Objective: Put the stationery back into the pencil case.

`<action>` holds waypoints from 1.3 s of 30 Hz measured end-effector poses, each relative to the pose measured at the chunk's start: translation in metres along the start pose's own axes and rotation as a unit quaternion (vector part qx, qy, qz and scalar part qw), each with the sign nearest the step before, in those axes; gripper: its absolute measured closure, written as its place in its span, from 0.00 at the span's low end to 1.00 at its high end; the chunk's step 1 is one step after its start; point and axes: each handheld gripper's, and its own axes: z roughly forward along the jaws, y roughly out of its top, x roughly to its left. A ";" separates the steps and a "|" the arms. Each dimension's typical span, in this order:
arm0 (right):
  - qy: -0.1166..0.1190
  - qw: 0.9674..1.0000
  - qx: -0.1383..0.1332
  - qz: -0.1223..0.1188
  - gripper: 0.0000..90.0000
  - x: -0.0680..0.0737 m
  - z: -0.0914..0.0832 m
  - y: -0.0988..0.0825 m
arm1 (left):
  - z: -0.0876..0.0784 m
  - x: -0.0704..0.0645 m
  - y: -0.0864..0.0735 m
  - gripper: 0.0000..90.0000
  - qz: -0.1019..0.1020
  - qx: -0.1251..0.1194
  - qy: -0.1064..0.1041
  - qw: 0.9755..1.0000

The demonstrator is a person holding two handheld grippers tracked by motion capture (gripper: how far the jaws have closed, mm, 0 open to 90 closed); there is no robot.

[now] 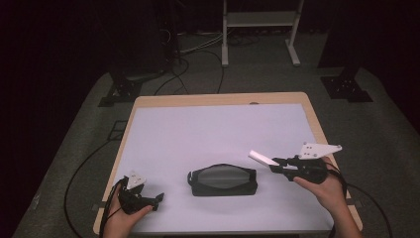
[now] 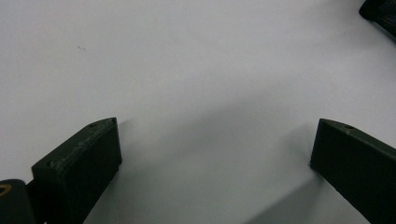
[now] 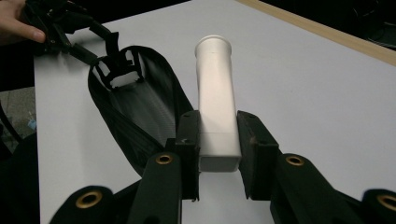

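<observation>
A white tube [image 3: 216,102] sits clamped at its flat end between the jaws of the right gripper [image 1: 278,165], held in the air at the right of the high view, cap end pointing toward the black pouch [image 1: 223,180]. The pouch lies open at lower centre of the white surface [image 1: 208,129]. The left gripper [image 1: 157,198], lower left, is spread wide and empty. This looks like packing: next, steer the tube into the pouch's mouth.
</observation>
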 end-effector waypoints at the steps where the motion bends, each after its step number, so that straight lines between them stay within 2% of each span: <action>1: 0.000 1.000 0.000 0.000 0.78 0.000 0.000 0.000 | 0.000 0.000 0.000 0.01 0.000 0.000 0.000 1.000; 17: 0.033 0.999 0.003 -0.018 0.78 0.009 0.011 0.016 | 0.000 0.000 0.000 0.01 0.000 0.000 0.000 1.000; 30: 0.065 0.997 0.017 -0.042 0.78 0.016 0.030 0.026 | 0.000 0.000 0.000 0.01 0.000 0.000 0.000 1.000; 39: 0.084 0.995 0.026 -0.049 0.78 0.020 0.042 0.029 | 0.000 0.000 0.000 0.01 0.000 0.000 0.000 1.000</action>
